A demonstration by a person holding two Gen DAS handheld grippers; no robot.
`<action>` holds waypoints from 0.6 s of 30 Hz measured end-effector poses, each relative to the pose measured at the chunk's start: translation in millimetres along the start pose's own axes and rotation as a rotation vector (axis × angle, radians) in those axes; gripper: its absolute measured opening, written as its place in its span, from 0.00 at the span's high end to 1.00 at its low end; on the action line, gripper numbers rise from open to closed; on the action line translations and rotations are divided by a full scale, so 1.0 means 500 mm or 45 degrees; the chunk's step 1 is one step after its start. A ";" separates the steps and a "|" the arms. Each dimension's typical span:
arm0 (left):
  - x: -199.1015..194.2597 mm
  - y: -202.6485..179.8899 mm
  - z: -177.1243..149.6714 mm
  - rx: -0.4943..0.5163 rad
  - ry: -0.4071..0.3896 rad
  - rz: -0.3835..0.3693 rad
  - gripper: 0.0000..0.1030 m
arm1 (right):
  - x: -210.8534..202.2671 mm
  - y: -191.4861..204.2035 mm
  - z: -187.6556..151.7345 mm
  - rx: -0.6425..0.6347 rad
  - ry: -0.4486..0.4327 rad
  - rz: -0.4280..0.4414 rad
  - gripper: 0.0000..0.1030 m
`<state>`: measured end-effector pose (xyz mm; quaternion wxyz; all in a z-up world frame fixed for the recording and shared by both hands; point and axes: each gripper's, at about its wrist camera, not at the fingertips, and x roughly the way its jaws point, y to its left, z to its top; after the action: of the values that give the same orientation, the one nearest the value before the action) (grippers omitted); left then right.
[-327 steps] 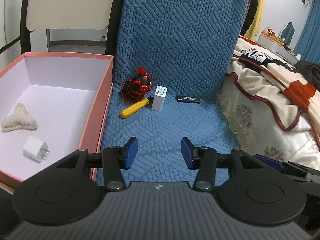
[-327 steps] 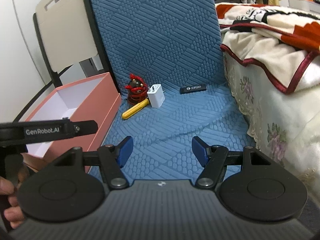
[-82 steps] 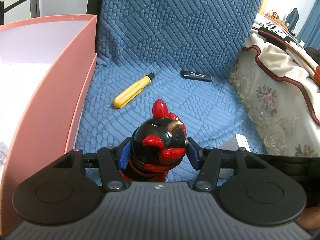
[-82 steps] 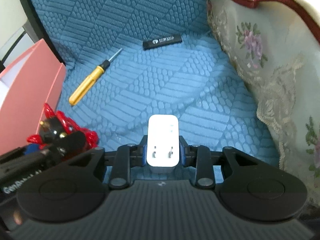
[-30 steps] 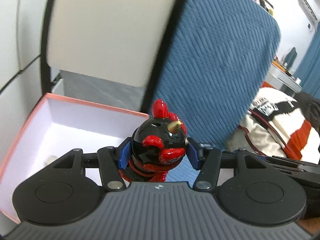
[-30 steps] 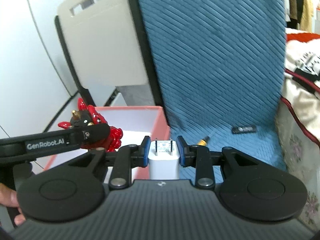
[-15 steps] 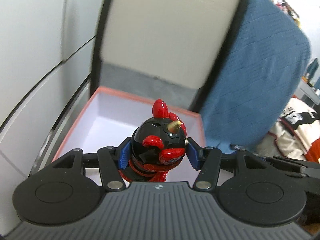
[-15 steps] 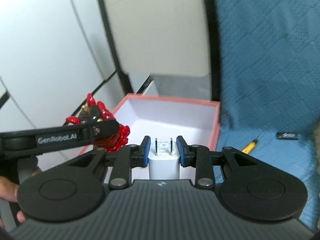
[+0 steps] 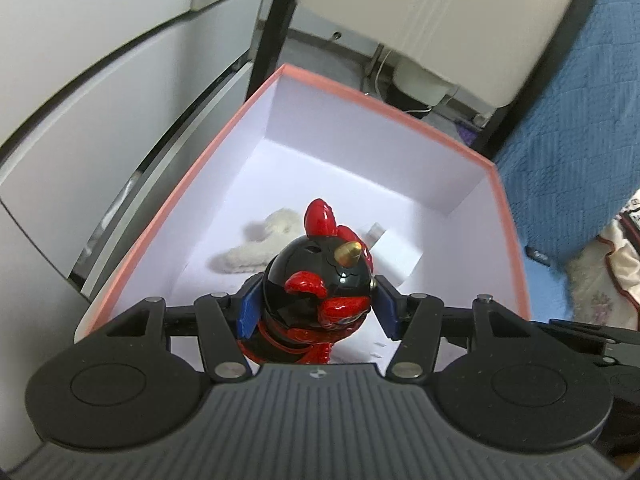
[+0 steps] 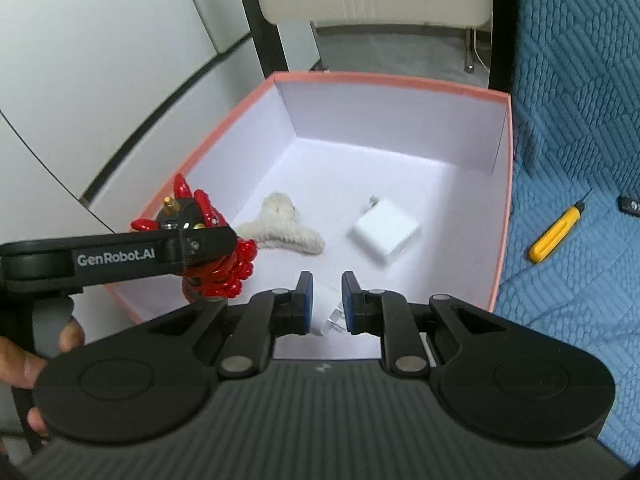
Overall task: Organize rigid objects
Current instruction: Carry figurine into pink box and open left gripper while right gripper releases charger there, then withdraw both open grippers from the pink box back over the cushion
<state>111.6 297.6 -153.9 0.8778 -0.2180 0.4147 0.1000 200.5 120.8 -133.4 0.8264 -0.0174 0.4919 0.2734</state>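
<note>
Now both grippers hang over the open pink box (image 10: pixel 505 184), where half a second ago they were only nearing it. On the left, the left gripper (image 9: pixel 318 307) still clamps the red-and-black figurine (image 9: pixel 320 292) above the box floor. Beyond it lie a cream fuzzy piece (image 10: pixel 282 226) and a white charger (image 10: pixel 384 234). The right gripper (image 10: pixel 325 300) has let its own white plug adapter (image 10: pixel 326 322) slip; its jaws have shut, empty, with the adapter blurred just below them inside the box.
</note>
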 end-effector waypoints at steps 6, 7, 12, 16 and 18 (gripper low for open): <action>0.012 0.021 -0.003 -0.009 -0.003 -0.004 0.39 | 0.012 0.000 -0.007 0.001 0.018 -0.001 0.82; 0.010 0.021 -0.002 -0.006 -0.009 0.006 0.38 | 0.009 -0.002 -0.007 0.006 0.018 0.000 0.82; -0.032 0.012 -0.001 0.013 -0.061 -0.001 0.38 | -0.013 0.000 0.005 -0.013 -0.022 0.001 0.82; -0.073 -0.013 0.005 0.038 -0.118 -0.029 0.38 | -0.056 0.002 0.015 -0.024 -0.101 0.009 0.82; -0.091 -0.034 0.007 0.060 -0.150 -0.040 0.38 | -0.086 0.000 0.018 -0.036 -0.150 0.008 0.82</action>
<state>91.0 284.6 -111.8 0.9070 -0.1976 0.3611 0.0890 192.1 104.9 -93.4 0.8527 -0.0115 0.4386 0.2836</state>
